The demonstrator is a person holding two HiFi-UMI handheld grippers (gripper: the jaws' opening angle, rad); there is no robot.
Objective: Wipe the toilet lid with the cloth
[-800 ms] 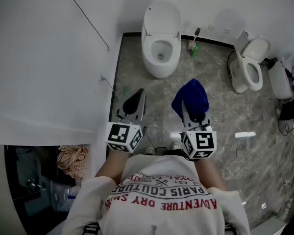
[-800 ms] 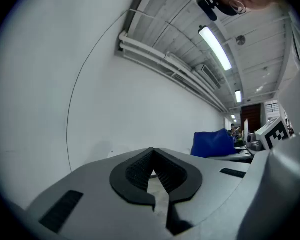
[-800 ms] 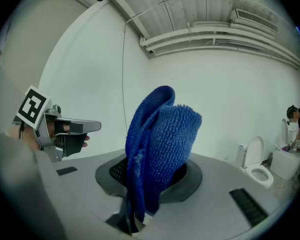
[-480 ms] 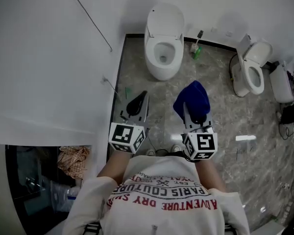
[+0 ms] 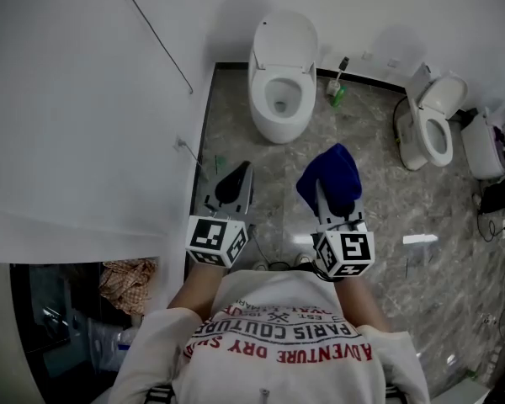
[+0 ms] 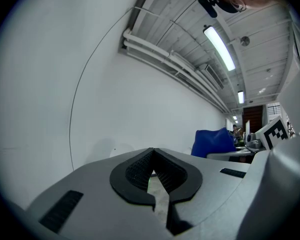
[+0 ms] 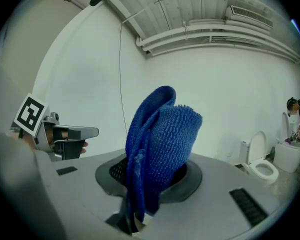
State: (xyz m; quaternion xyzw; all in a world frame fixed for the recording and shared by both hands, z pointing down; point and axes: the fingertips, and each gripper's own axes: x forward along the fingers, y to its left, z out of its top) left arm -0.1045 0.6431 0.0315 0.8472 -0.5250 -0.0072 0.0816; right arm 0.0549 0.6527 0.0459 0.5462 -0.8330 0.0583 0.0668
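Observation:
A white toilet (image 5: pixel 279 91) stands on the floor ahead of me, against the back wall, with its lid (image 5: pixel 284 32) raised. My right gripper (image 5: pixel 328 185) is held low in front of the person, well short of the toilet. It is shut on a blue cloth (image 5: pixel 330 175), which stands up in a bunched fold between the jaws (image 7: pixel 162 139). My left gripper (image 5: pixel 232 180) hangs beside it, close to the white wall. Its jaws are shut with nothing between them (image 6: pixel 152 171). The cloth (image 6: pixel 213 143) also shows off to its right.
A white partition wall (image 5: pixel 93 99) runs along the left. A green bottle and brush (image 5: pixel 337 89) sit right of the toilet. A second toilet (image 5: pixel 433 120) with raised lid stands at the right, with a person (image 7: pixel 296 115) beyond it. Grey marble floor (image 5: pixel 379 192) lies between.
The head view has slid a little, so the toilet sits slightly further right. Both grippers and the cloth keep the same pose.

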